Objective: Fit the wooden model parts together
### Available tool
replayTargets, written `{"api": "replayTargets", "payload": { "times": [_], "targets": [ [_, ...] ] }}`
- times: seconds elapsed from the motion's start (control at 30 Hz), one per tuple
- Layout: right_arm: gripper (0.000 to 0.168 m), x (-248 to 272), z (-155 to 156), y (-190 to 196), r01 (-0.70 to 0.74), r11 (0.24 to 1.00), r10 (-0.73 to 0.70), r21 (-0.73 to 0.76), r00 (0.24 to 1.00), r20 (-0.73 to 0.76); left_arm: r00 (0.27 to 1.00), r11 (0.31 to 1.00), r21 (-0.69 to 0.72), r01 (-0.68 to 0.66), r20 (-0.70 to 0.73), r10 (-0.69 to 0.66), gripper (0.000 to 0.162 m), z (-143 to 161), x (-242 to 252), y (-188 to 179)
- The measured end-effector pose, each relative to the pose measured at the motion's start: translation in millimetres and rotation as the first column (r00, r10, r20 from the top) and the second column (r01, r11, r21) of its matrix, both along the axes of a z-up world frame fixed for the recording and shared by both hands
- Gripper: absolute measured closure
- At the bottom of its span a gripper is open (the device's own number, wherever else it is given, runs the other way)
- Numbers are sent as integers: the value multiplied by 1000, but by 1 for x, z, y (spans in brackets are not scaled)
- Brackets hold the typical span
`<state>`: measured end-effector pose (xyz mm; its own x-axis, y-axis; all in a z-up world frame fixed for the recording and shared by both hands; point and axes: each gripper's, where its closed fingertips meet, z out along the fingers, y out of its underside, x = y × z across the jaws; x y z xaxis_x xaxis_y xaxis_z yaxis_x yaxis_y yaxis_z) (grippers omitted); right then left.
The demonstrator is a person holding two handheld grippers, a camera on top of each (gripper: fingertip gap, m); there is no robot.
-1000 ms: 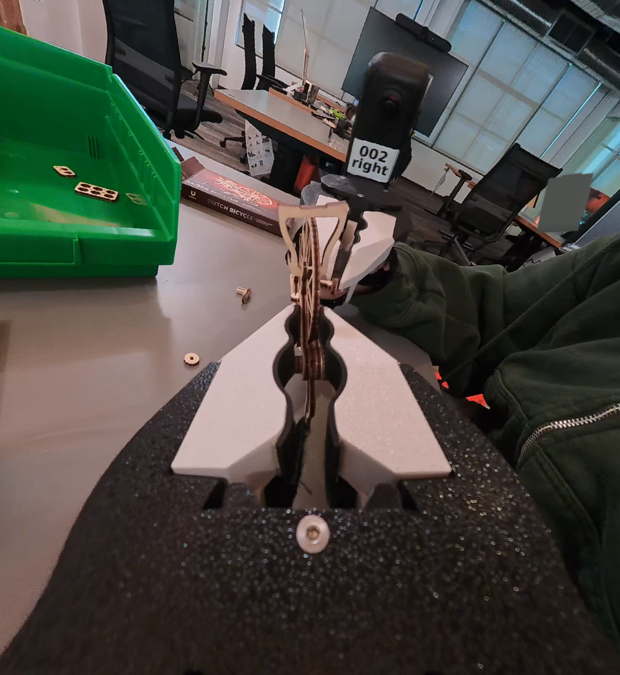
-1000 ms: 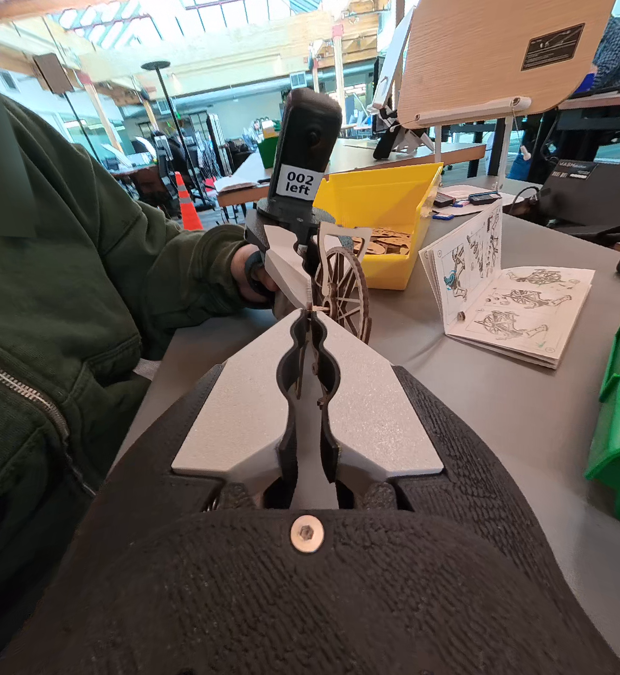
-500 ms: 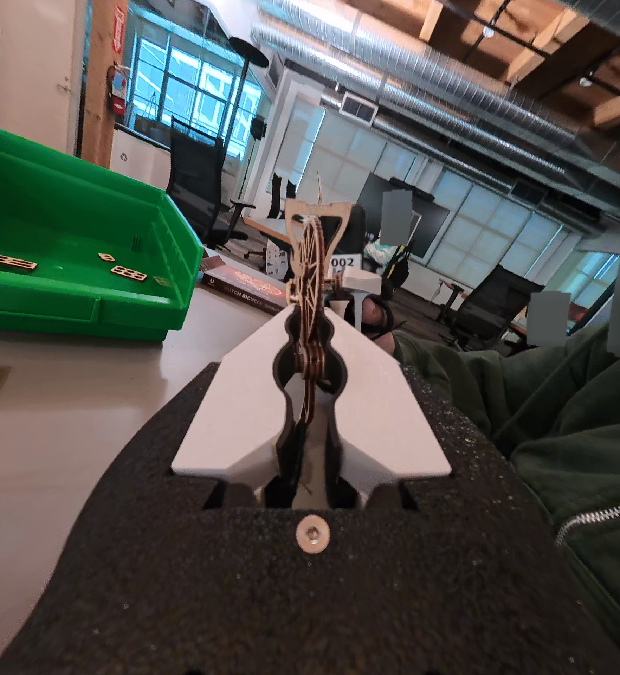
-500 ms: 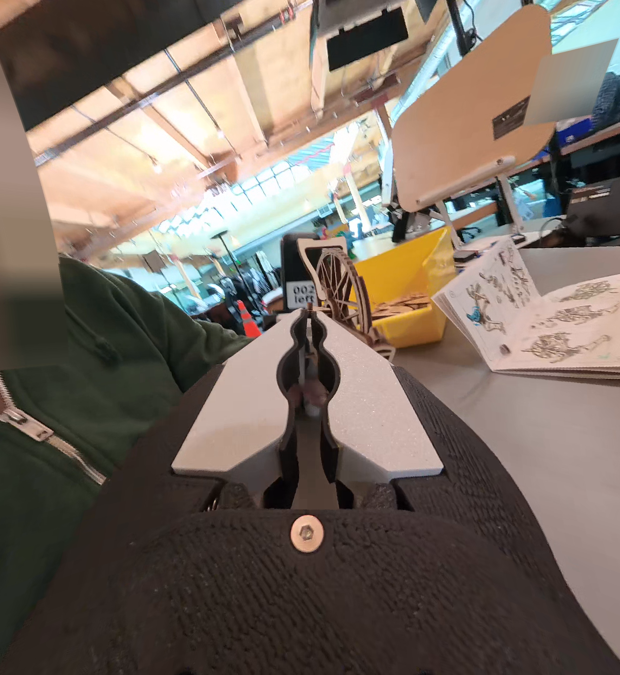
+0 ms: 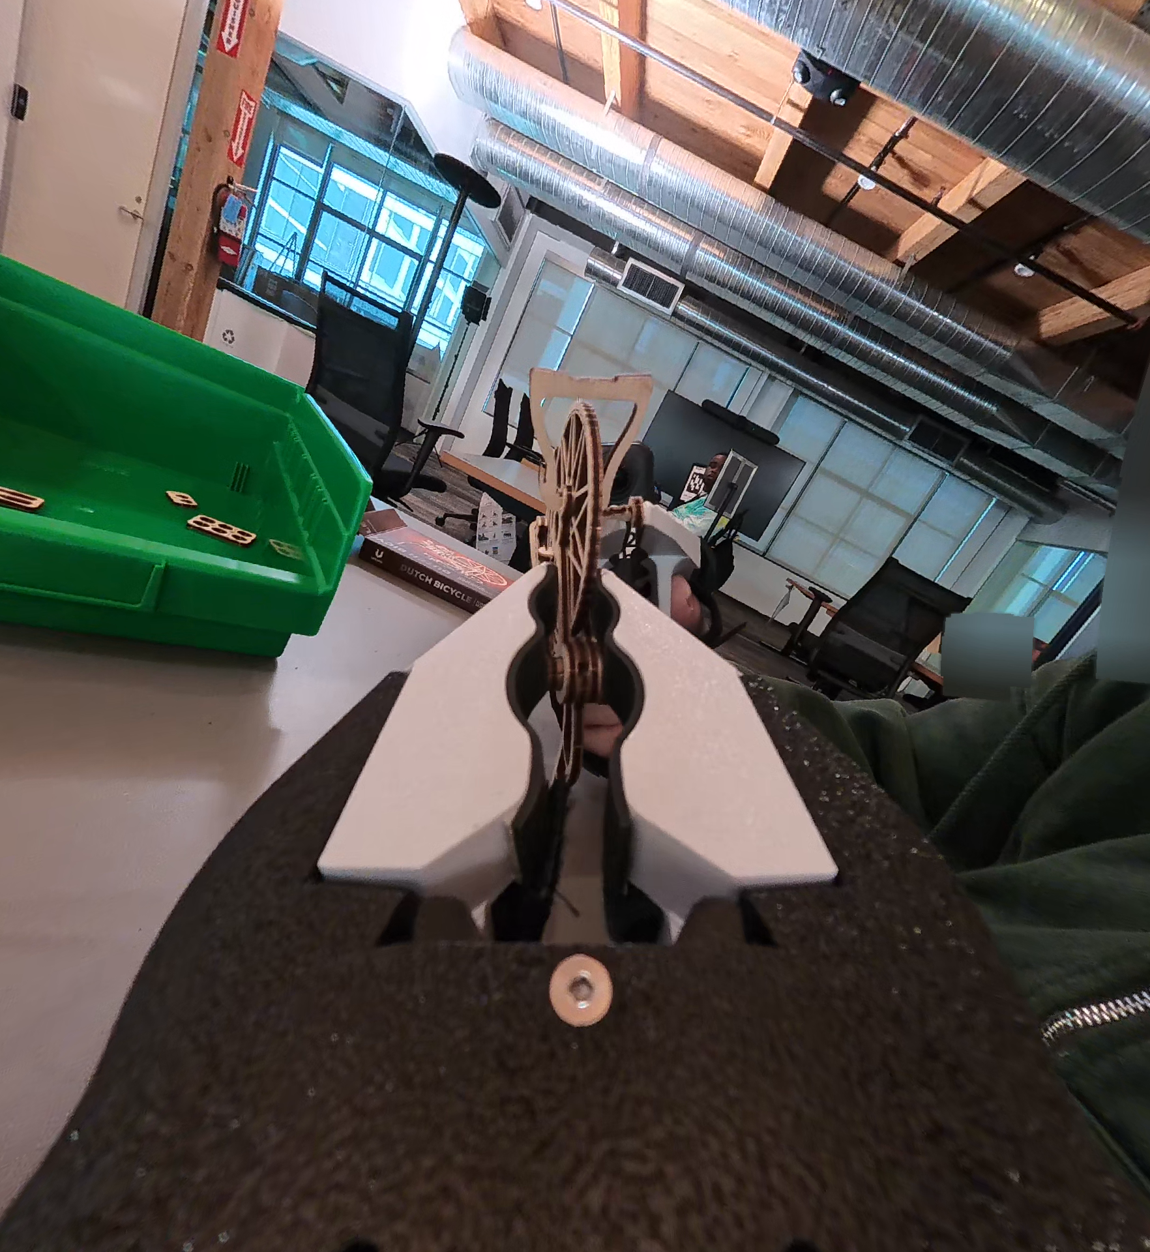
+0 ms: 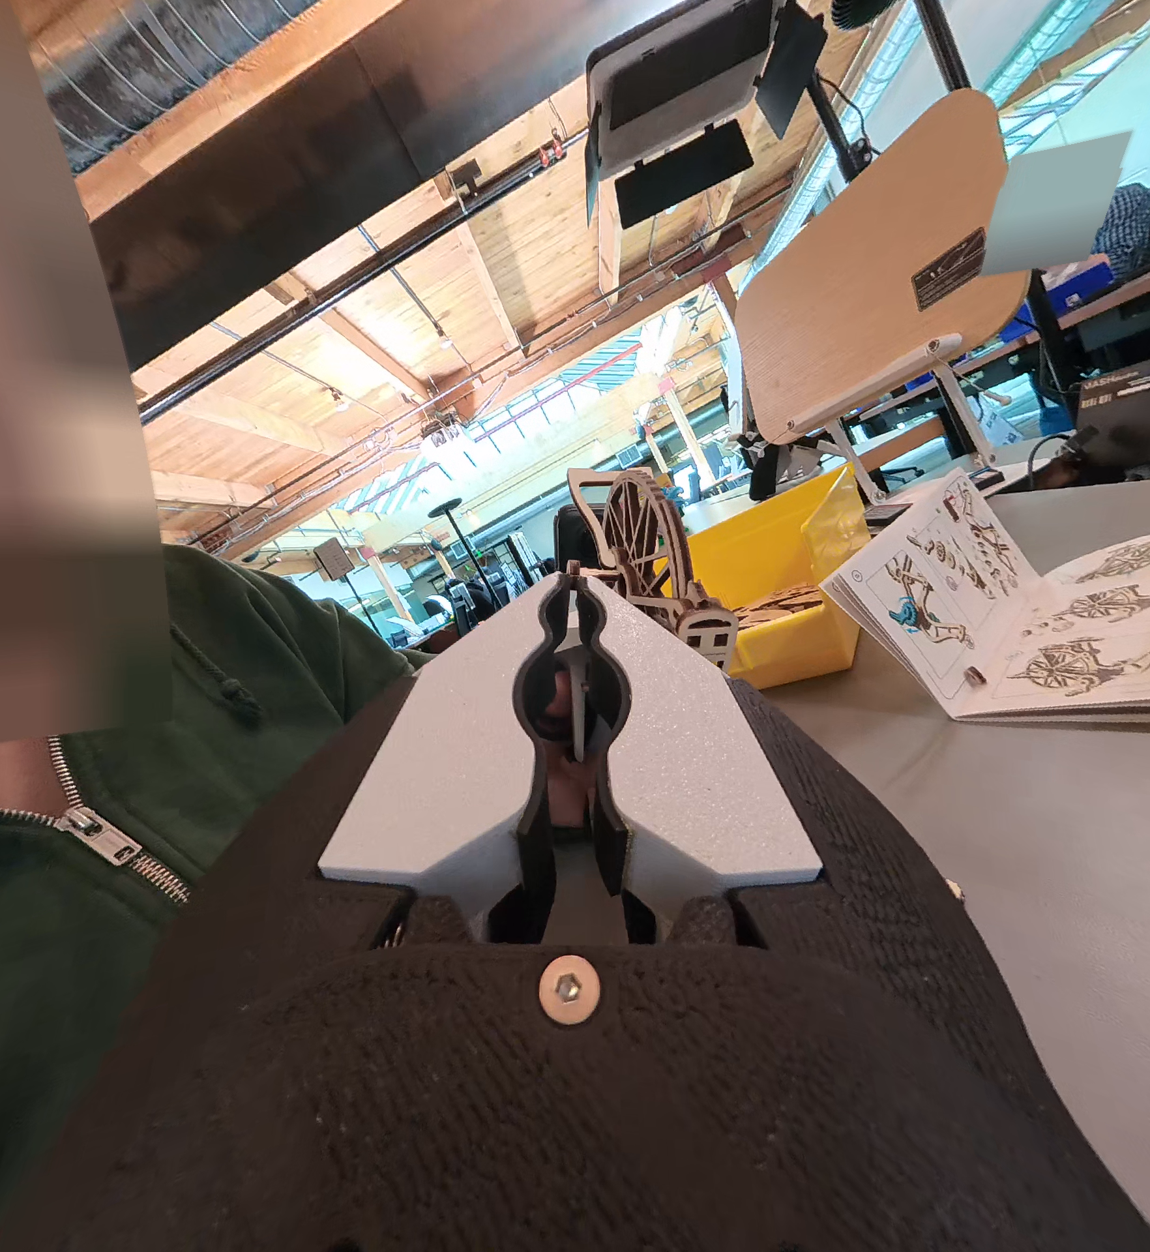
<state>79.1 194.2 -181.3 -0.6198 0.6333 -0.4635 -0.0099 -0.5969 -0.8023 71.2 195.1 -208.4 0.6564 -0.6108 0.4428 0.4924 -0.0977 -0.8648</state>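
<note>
My left gripper is shut on the lower rim of a wooden spoked wheel, which stands upright, edge-on, with a pale wooden fork over its top. My right gripper is shut on a small wooden pin that meets the side of the wheel near its hub. A small wooden block piece hangs below the hub. In the left wrist view the right gripper's white finger shows just behind the wheel. Both grippers are held up off the grey table.
A green bin with several small wooden pieces stands at the left, with a flat kit box behind it. A yellow bin of wooden parts and an open instruction booklet lie to the right. A person's green sleeve is close by. The tips of both grippers are at nearly the same place.
Both grippers have tilted upward, so the views now take in the ceiling. The wheel stays in the left gripper, and the right gripper stays at its hub.
</note>
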Motion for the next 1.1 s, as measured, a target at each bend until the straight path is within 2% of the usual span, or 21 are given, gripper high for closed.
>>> {"api": "replayTargets", "payload": {
  "times": [0.53, 0.63, 0.7, 0.77, 0.83, 0.93, 1.0, 1.1],
  "targets": [
    [168, 2, 0, -2, -41, 999, 40, -23, 999, -7, 997, 998, 52, -28, -67, 31, 155, 6, 0, -4],
    [168, 2, 4, -4, -38, 999, 40, 32, 998, -43, 996, 996, 89, -19, -83, 27, 155, 11, 3, -8],
    [168, 6, 7, -13, 4, 989, 8, 150, 997, -81, 997, 993, 118, 4, -72, 4, 156, 17, 6, -12],
    [168, 9, 8, -25, 79, 947, -40, 312, 991, -131, 997, 988, 147, 38, -65, -29, 155, 22, 10, -17],
    [168, 13, 9, -37, 145, 874, -68, 464, 981, -180, 996, 982, 174, 73, -72, -61, 156, 25, 16, -22],
    [168, 15, 8, -51, 271, 706, -120, 655, 956, -267, 992, 970, 215, 111, -90, -93, 156, 29, 24, -28],
    [168, 17, 7, -57, 336, 599, -138, 726, 937, -321, 991, 966, 228, 121, -91, -102, 156, 31, 25, -30],
    [168, 17, 5, -62, 390, 494, -150, 777, 919, -366, 990, 963, 237, 132, -81, -116, 156, 33, 25, -32]
  ]
}}
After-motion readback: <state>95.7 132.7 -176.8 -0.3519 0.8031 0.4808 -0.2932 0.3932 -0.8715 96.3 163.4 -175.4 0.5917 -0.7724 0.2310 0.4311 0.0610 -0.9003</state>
